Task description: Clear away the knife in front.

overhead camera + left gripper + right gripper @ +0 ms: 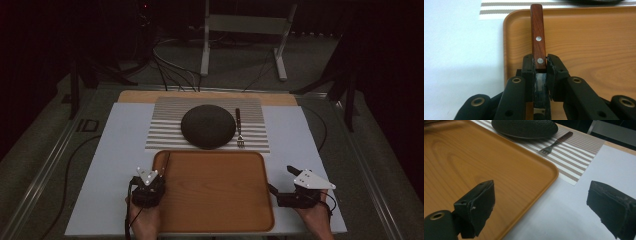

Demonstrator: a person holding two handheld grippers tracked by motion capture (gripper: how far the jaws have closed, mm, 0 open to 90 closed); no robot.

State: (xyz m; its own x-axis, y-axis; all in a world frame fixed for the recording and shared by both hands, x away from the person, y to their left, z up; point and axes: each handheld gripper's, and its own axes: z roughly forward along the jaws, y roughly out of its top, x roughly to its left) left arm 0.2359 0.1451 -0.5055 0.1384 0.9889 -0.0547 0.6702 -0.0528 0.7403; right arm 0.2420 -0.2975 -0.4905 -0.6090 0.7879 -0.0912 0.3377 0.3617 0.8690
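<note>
**Knife pinched on the left, right side holding nothing**

Two hands come in at the bottom of the high view, one hand-held gripper in each. Left hand-held gripper (159, 174) sits over the near-left corner of the tray and is clamped on one knife (538, 37), the kind with a reddish wooden handle and two metal rivets. In the left gripper view the pads squeeze the knife right where handle meets blade, with the handle sticking out ahead over the tray's left rim and the blade running back between the jaws.

Right hand-held gripper (281, 180) is spread wide with nothing between the jaws. It hovers over the tray's right edge, one jaw above the wood and the other above the white tabletop (120, 150).

Count of the rest, all singles:
- one wooden tray (220, 190), nothing lying flat in it
- one striped placemat (165, 130) just behind the tray
- one dark round plate (208, 126) in the middle of the mat
- one fork (239, 129) on the mat just right of the plate, tines toward the tray, not touching the plate as far as I can tell
</note>
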